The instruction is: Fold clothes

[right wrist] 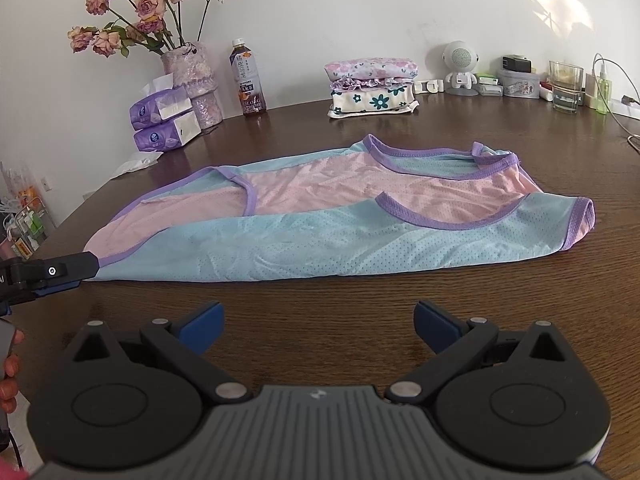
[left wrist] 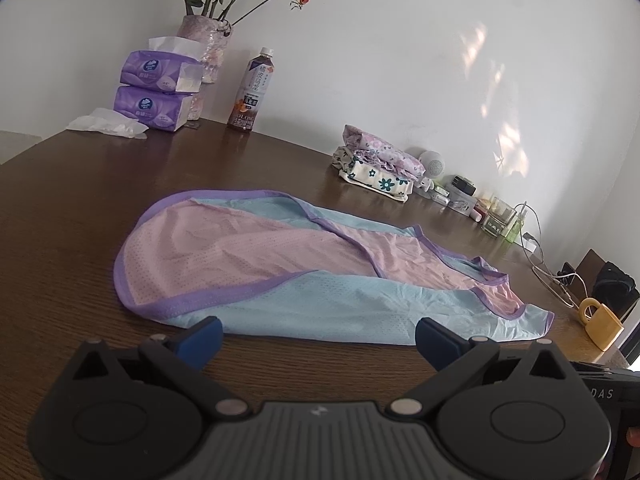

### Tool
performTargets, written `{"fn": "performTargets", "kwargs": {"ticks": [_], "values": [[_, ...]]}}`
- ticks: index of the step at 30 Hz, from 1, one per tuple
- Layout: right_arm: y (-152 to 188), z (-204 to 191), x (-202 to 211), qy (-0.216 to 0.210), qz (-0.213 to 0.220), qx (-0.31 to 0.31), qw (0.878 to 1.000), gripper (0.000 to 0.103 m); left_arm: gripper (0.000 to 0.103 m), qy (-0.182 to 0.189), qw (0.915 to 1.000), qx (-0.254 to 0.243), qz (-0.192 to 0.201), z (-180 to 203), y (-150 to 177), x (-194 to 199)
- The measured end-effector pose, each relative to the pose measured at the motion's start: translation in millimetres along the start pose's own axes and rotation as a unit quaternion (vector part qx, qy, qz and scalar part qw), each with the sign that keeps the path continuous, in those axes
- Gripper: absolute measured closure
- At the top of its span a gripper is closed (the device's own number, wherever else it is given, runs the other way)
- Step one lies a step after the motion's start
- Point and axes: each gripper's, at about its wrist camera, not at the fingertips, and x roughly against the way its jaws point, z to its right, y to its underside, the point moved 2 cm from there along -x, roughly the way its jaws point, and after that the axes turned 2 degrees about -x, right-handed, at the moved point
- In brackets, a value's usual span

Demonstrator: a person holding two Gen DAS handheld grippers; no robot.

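Dark wood table (right wrist: 360, 340) under a white wall (right wrist: 360, 8); I see the mesh top (right wrist: 320, 232) at twelve o'clock, left gripper (left wrist: 318, 334) and right gripper (right wrist: 318, 322) both spread, empty.

I'm looking at a home, a lived-in room: a dark wooden table (right wrist: 360, 340) pushed against a plain white wall, with a vase of dried roses (right wrist: 188, 68), stacked purple tissue packs (right wrist: 164, 124) and a bottle of tea (right wrist: 248, 80) along the back edge. There's a pile of folded floral clothes (right wrist: 372, 88), a small white robot-shaped speaker (right wrist: 460, 68), a glass, chargers with cables, and a yellow mug (left wrist: 602, 322) at the table's end.
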Motion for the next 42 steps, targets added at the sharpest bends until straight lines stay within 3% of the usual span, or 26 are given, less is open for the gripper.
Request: {"fn": "performTargets", "kwargs": {"ticks": [27, 42], "values": [[-3.4, 10.8, -14.8, 0.005, -0.014, -0.017, 1.000, 0.000, 0.000, -0.006, 0.9997, 0.007, -0.023, -5.1, -3.0, -16.3], [-10.9, 27.1, -15.3, -0.041, 0.020, -0.086, 0.995, 0.000, 0.000, 0.002, 0.9994, -0.008, -0.033, 2.3, -13.3, -32.6]]}}
